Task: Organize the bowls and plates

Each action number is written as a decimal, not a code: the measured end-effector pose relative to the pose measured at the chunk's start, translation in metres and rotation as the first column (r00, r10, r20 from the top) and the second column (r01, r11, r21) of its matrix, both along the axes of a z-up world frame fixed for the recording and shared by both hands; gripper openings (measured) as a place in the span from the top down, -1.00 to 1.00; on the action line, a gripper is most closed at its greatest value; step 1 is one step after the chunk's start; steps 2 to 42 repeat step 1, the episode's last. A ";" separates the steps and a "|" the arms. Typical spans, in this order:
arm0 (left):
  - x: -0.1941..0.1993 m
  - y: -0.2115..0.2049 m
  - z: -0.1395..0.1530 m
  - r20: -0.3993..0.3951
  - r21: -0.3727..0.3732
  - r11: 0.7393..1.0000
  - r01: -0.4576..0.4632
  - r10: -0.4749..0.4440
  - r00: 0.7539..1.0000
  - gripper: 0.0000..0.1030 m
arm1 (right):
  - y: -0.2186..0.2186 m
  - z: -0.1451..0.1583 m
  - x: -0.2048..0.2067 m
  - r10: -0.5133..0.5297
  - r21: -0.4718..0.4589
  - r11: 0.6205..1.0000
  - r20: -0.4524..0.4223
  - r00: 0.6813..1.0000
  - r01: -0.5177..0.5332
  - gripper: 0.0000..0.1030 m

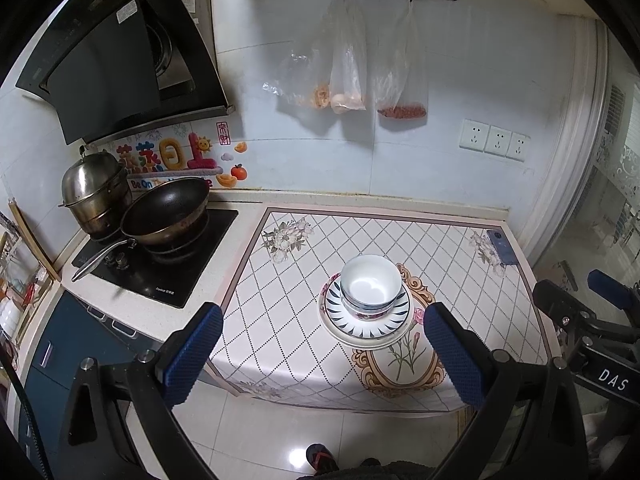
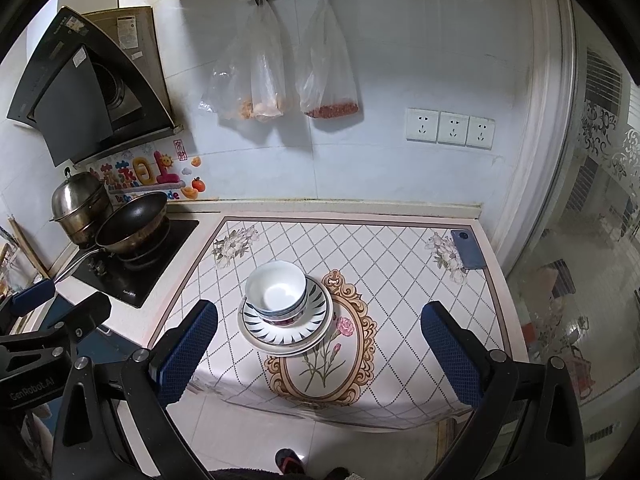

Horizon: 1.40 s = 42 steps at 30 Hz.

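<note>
A stack of bowls [image 1: 370,286] [image 2: 276,290], white inside with blue and red patterns outside, sits on a blue-striped plate [image 1: 362,326] [image 2: 276,332] that rests on a plain white plate. The stack stands on the patterned counter mat [image 1: 440,248] [image 2: 380,248]. My left gripper [image 1: 322,354] is open, held back from the counter edge with nothing between its blue pads. My right gripper [image 2: 318,354] is open too, also short of the stack and holding nothing. Each gripper shows at the edge of the other's view.
A wok [image 1: 166,210] and a steel steamer pot [image 1: 96,186] sit on the cooktop at the left. A blue phone [image 1: 500,248] [image 2: 468,248] lies at the mat's far right corner. Plastic bags [image 1: 352,76] hang on the wall. A foot [image 1: 320,456] stands on the floor below.
</note>
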<state>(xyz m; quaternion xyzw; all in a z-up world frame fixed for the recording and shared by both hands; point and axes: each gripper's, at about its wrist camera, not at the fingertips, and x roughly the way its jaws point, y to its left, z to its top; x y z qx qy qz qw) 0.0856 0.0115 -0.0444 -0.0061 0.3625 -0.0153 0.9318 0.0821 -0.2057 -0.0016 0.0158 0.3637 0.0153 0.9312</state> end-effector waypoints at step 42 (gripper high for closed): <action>0.000 -0.001 0.000 0.000 -0.003 1.000 0.000 0.000 1.000 -1.00 | 0.000 -0.001 0.000 0.001 0.000 1.000 -0.001 1.000 -0.001 -1.00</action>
